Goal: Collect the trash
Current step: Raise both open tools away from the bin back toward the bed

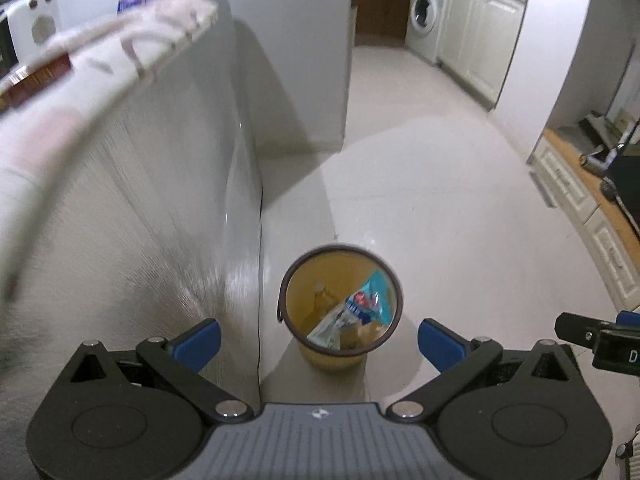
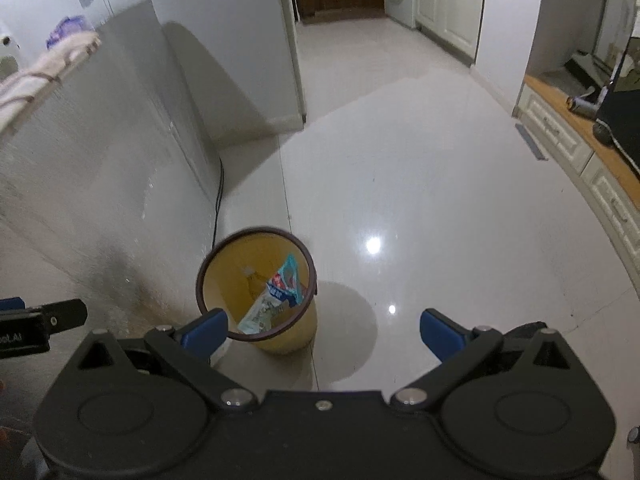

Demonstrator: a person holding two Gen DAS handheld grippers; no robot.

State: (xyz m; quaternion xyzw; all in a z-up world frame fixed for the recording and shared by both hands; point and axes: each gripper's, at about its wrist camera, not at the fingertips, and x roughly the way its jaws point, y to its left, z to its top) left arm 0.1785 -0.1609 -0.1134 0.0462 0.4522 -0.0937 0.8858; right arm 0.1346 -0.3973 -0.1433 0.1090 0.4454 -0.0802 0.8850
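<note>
A yellow trash bin (image 1: pixel 336 356) with a dark rim stands on the white floor beside a grey cabinet side. Inside it lies a crumpled teal, blue and red wrapper (image 1: pixel 362 306), along with other scraps. My left gripper (image 1: pixel 319 339) hovers above the bin, open and holding nothing. In the right wrist view the same bin (image 2: pixel 290 338) and wrapper (image 2: pixel 280 284) sit low and left of centre. My right gripper (image 2: pixel 324 330) is open and holds nothing, its left blue fingertip (image 2: pixel 206 330) over the bin's near rim.
A tall grey cabinet (image 1: pixel 140 220) with a patterned cloth (image 1: pixel 120 52) on top rises at the left. A black cable (image 2: pixel 218 196) runs down beside it. White drawers with a wooden top (image 2: pixel 580 148) line the right. A washing machine (image 1: pixel 426 18) stands far back.
</note>
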